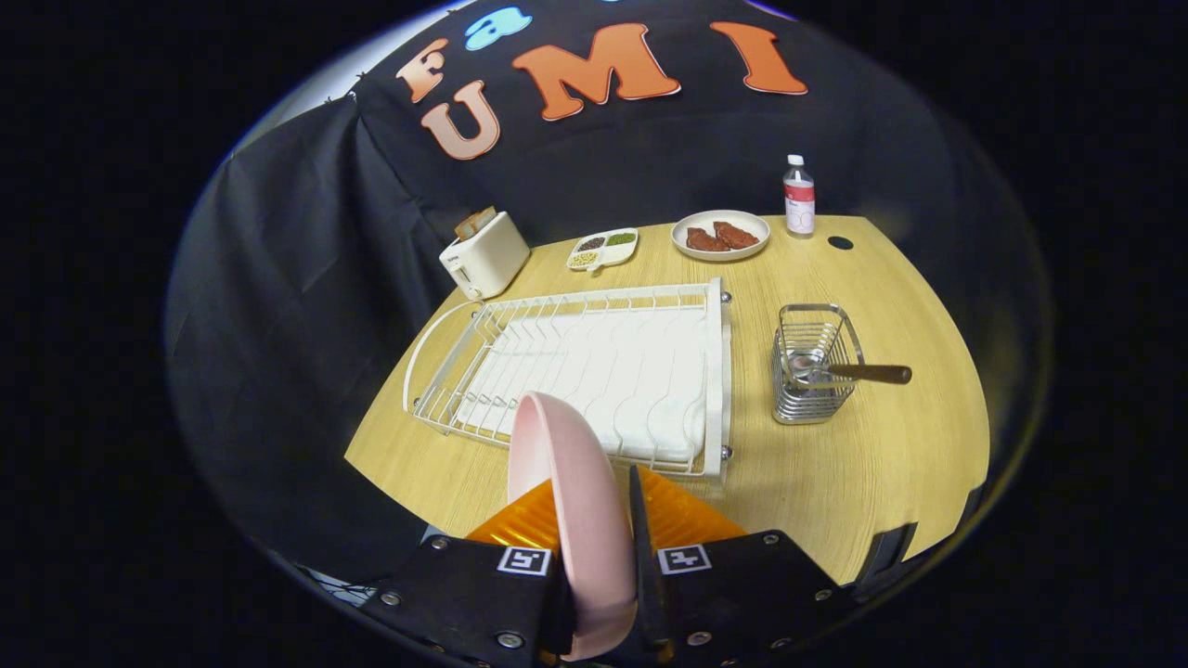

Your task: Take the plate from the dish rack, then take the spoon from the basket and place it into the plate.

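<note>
- We have the plate (571, 520) on edge between the gripper (594, 547) fingers, both pressed against it; it hangs above the near table (882, 464) edge.
- Dish rack (594, 371) sits beyond the fingers, no dishes in it; we judge the first step done, bar setting the plate down.
- Spoon (849, 373) lies across the top of the wire basket (812, 366), just beside the rack, handle poking outward. Untouched.
- Left, as we judge: put the plate on the table, let go, fetch the spoon, lay it in the plate.
- Far side: toaster (484, 252), bottle (798, 197), plate of food (721, 234), small divided dish (603, 248).
</note>
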A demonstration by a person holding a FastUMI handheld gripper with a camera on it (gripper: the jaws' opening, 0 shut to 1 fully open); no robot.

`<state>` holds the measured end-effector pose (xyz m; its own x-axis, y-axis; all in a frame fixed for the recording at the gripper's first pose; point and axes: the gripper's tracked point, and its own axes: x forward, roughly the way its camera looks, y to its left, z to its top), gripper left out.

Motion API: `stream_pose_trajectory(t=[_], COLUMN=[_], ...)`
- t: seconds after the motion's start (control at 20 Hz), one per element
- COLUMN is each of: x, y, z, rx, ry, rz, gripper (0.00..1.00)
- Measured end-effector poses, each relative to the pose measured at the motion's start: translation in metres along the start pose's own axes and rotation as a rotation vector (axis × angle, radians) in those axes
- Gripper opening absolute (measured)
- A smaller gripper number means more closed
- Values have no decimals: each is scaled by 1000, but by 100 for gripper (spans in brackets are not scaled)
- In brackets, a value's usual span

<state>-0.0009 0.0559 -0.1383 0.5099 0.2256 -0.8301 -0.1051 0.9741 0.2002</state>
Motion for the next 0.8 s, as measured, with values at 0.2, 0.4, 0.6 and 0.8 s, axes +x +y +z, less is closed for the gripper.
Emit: stream_pose_trajectory(t=[0.2, 0.4, 0.6, 0.8], x=[5, 23, 38, 49], y=[-8, -13, -18, -18], z=[-23, -51, -74, -88], rx=[50, 151, 242, 309], ry=[-3, 20, 28, 32], rz=[13, 42, 50, 74], gripper=[28, 27, 28, 28])
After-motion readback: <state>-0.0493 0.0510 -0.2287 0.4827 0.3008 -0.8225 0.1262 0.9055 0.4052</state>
